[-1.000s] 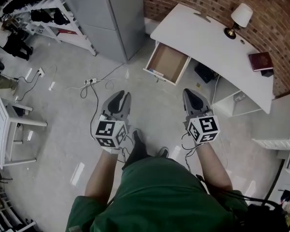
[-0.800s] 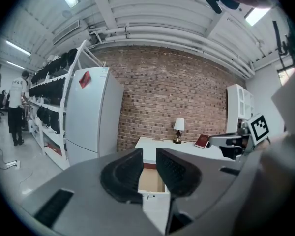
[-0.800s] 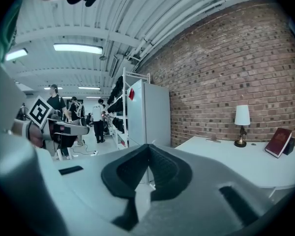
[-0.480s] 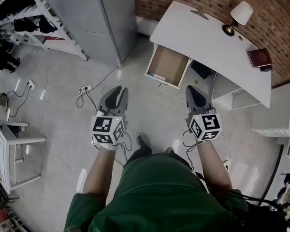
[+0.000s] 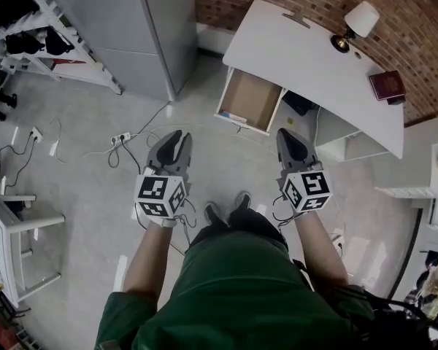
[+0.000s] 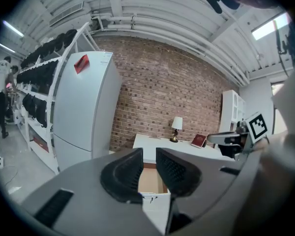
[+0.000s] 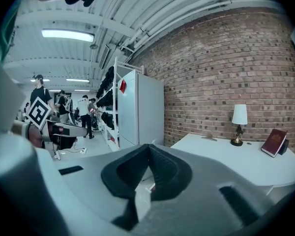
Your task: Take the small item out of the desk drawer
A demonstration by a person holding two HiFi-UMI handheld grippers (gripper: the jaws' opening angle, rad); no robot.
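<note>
The white desk [image 5: 306,64] stands against the brick wall with its drawer [image 5: 250,98] pulled open, showing a brown bottom. A small pale item [image 5: 233,117] seems to lie by the drawer's near edge; I cannot make out what it is. My left gripper [image 5: 177,135] is held over the floor, short of the drawer and to its left, jaws open with nothing between them. My right gripper [image 5: 284,133] is just short of the drawer's right corner, jaws shut and empty. In the left gripper view the drawer [image 6: 148,180] shows between the open fingers [image 6: 125,173].
A grey cabinet [image 5: 142,28] and a shelving rack [image 5: 36,42] stand to the left. Cables and a power strip [image 5: 120,137] lie on the floor near the left gripper. A lamp [image 5: 354,24] and a dark red book [image 5: 387,84] sit on the desk. People stand far off [image 7: 83,114].
Both grippers have been carried forward toward the desk with the person's step; the cabinet and shelves slid left in view. Neither gripper's jaws changed.
</note>
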